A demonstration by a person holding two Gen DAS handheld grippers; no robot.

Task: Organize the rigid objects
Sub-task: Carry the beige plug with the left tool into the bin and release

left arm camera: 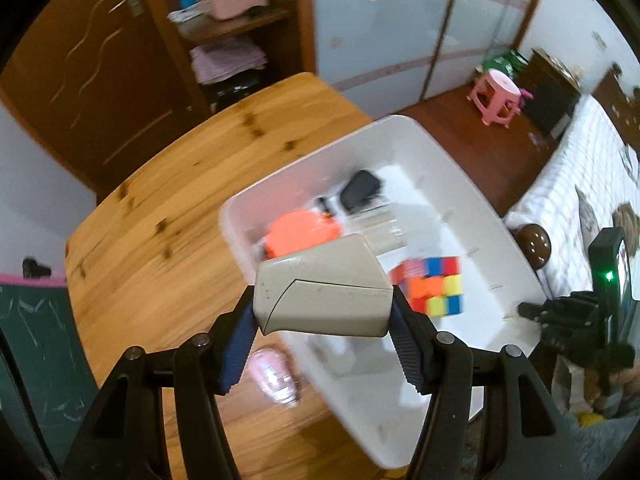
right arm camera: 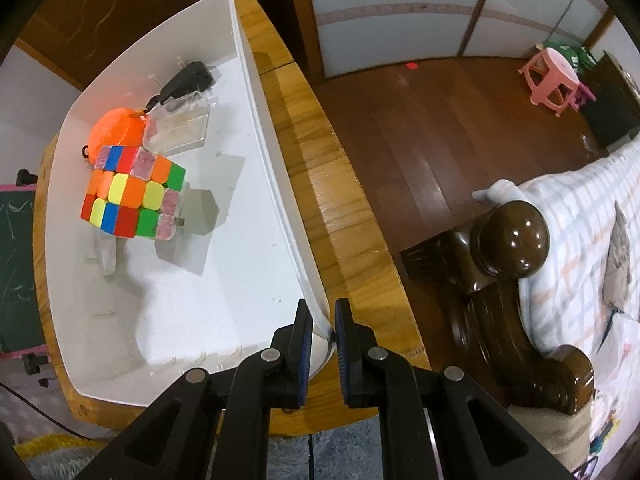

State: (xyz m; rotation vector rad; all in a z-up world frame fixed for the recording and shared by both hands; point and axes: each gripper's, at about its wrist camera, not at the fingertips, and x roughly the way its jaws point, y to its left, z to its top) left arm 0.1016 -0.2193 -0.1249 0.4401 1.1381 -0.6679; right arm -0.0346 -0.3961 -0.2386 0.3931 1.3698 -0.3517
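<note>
Here: wood table (left arm camera: 160, 208), bin (right arm camera: 256, 92) atop.

**Indoor light, blurred left view**

My left view is smeared by motion: the wooden table (left arm camera: 160, 208) and white bin (left arm camera: 472, 216) beyond my fingertips blur. My right view is sharper. Overhead room light throws grey shadows beside the puzzle cube (right arm camera: 132, 196) and glare on the dark bedpost (right arm camera: 508, 236). Both frames bow and darken at the rims.
</note>
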